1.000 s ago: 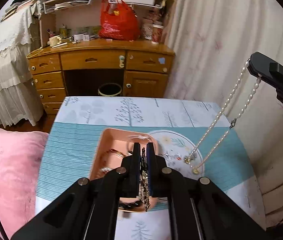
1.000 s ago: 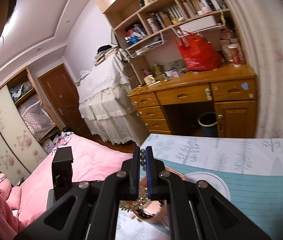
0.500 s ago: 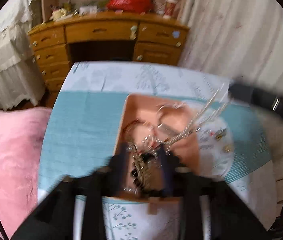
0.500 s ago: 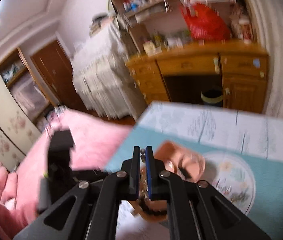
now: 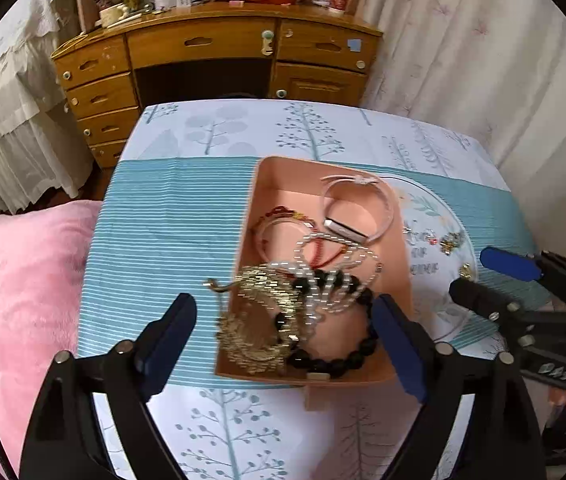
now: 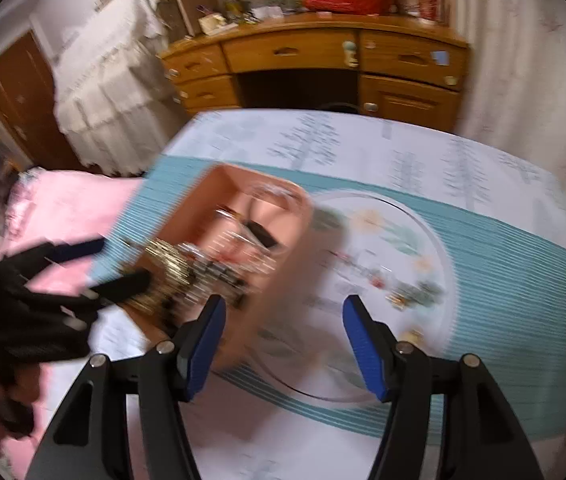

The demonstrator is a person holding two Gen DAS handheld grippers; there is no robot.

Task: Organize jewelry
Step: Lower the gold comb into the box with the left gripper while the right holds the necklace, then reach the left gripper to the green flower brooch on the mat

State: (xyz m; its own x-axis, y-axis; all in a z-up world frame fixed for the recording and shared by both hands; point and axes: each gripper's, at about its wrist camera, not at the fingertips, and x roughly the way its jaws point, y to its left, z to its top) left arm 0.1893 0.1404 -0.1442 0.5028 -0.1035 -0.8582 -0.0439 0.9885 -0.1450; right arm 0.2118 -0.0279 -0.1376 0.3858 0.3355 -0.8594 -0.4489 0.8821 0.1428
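gold necklace draped over pink tray rim at nine o'clock, could slide out. left gripper and right gripper jaws opening, empty.

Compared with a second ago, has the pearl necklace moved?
Yes. The pearl necklace has come down and left from hanging over the glass plate into the pink tray.
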